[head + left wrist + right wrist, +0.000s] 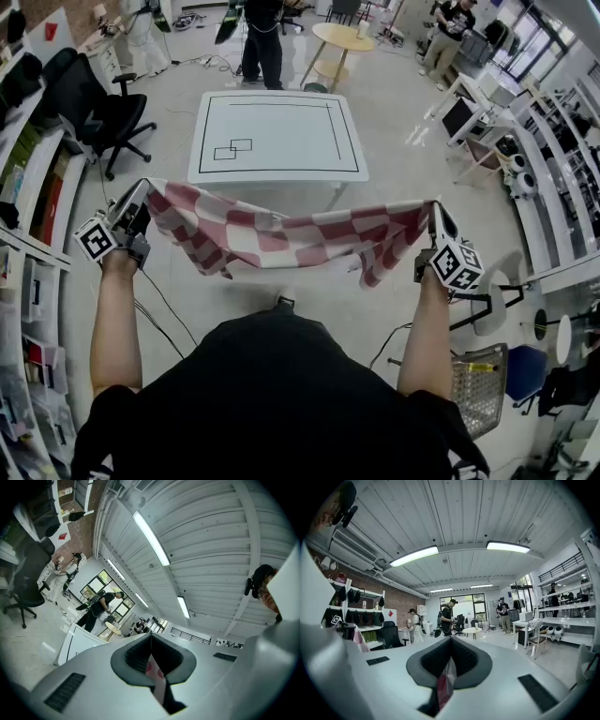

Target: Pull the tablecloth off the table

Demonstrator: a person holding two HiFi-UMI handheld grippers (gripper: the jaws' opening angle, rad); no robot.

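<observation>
A red-and-white checked tablecloth hangs in the air between my two grippers, clear of the white table, whose top is bare with black outlines on it. My left gripper is shut on the cloth's left corner, and a strip of the tablecloth shows pinched between its jaws. My right gripper is shut on the right corner, with a fold of the tablecloth caught between its jaws. Both grippers point upward, toward the ceiling.
A black office chair stands left of the table, and shelves line the left wall. A round wooden table and two standing people are beyond it. A wire basket and desks are on the right.
</observation>
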